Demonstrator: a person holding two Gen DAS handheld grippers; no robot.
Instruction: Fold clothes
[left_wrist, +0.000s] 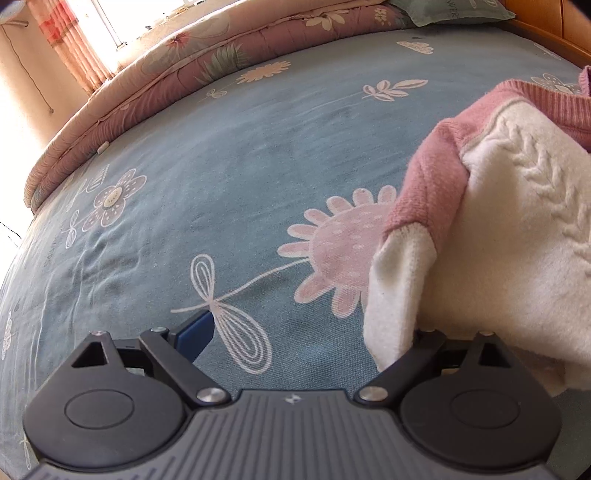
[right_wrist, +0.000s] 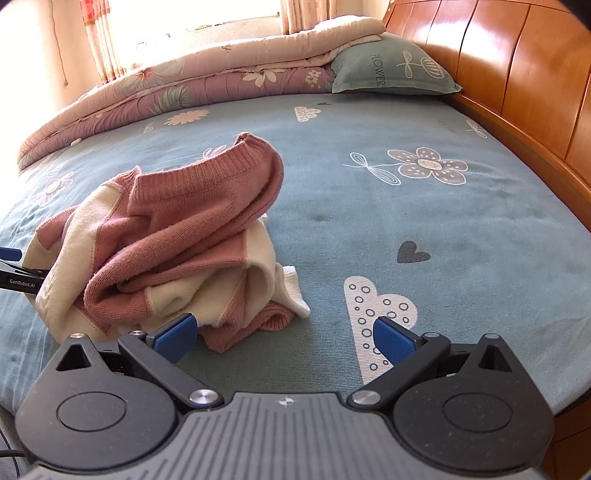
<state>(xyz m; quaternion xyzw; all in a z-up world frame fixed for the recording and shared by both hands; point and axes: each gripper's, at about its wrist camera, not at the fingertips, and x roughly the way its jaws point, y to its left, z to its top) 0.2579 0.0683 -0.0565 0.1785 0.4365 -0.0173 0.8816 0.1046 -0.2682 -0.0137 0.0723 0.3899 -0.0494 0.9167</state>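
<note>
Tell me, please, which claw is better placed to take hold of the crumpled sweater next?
Probably left: the left claw is open with the sweater draped over one finger, while the right claw, also open, sits just short of the heap.

Place: a bedroom in a home.
Bed (right_wrist: 369, 206): fills both views — covered by a blue-green sheet printed with flowers, hearts and clouds.
Headboard (right_wrist: 517, 85): glossy wooden panels along the edge at 2 o'clock.
Pillow (right_wrist: 391, 66): matching print, marked "FLOWERS", at 12 o'clock.
Quilt (right_wrist: 166, 88): folded pink floral, along the far side from 10 to 12 o'clock.
Window (right_wrist: 184, 22): bright daylight — patterned curtains (right_wrist: 99, 37) hang at 11 o'clock.
</note>
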